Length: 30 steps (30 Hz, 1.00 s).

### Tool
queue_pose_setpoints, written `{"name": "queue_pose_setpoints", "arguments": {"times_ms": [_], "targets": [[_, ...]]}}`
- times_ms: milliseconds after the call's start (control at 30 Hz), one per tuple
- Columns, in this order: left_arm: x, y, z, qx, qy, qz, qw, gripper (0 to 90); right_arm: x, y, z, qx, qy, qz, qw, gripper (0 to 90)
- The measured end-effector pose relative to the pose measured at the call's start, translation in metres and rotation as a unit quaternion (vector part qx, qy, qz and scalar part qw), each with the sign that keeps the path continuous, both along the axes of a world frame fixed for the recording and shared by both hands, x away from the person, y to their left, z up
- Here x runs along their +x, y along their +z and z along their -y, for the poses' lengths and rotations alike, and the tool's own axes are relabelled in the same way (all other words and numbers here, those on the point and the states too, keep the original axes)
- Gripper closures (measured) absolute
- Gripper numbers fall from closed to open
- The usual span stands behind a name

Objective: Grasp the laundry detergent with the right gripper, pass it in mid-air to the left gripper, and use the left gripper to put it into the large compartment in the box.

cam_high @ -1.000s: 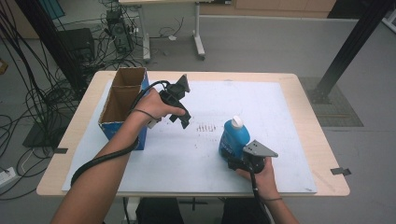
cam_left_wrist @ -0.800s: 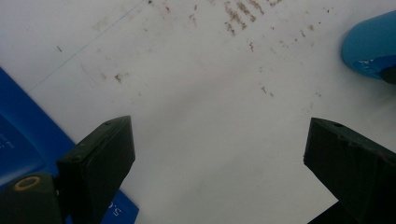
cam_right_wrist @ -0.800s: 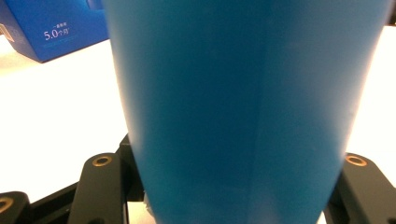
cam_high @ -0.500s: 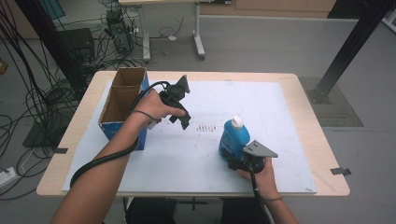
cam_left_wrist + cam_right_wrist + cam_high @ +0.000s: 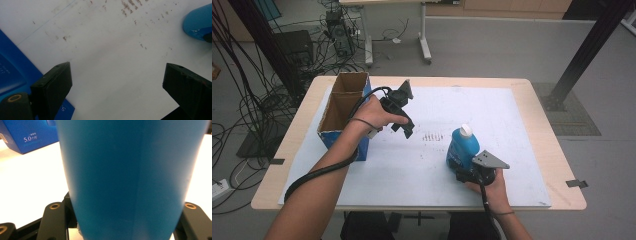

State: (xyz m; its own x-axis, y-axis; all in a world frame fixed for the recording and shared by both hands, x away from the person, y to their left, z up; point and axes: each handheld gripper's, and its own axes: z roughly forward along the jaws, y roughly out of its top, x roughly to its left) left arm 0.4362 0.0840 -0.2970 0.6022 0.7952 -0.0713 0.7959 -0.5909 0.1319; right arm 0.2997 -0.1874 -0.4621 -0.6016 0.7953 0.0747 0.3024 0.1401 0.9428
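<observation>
1. The wooden tabletop (image 5: 539,107) carries a large white sheet (image 5: 492,115) that covers most of it, with a small patch of dark specks (image 5: 432,136) near its middle.
2. An open cardboard box (image 5: 343,107) with blue outer sides stands on the left part of the tabletop, split into two compartments; its blue wall (image 5: 27,135) with white print shows in the right claw's own view.
3. A blue bottle (image 5: 460,148) with a white cap (image 5: 466,131) stands upright on the sheet, right of the specks and toward the near edge, well apart from the box.
4. The right claw (image 5: 464,172) is clamped on the lower body of the bottle (image 5: 132,177), a jaw on either side of it, held low by the right hand (image 5: 489,187) at the near edge.
5. The left claw (image 5: 407,131) hangs above the sheet just beside the box, pointing down, with the left hand (image 5: 374,114) around its grip. Its jaws stand wide apart with nothing between them but bare sheet (image 5: 115,82).
</observation>
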Motion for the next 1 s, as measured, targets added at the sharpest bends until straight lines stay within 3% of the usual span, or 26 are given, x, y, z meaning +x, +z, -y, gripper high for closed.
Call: {"name": "queue_pose_setpoints", "arguments": {"times_ms": [533,633,1000], "targets": [[-0.0016,0.0052,-0.0012,-0.002,-0.002,-0.002,1.0,9.3,-0.0008,-0.001,0.0,0.001,0.0,0.005,1.0,39.3],[-0.0021,0.0084,-0.0035,-0.014,-0.003,-0.002,0.9999,9.2,-0.0008,-0.0013,0.0002,0.003,0.0,0.005,1.0,39.2],[-0.0066,0.0102,0.0012,-0.02,-0.017,-0.007,0.9996,9.2,0.0001,-0.0013,0.001,0.004,0.004,0.005,1.0,39.2]]}}
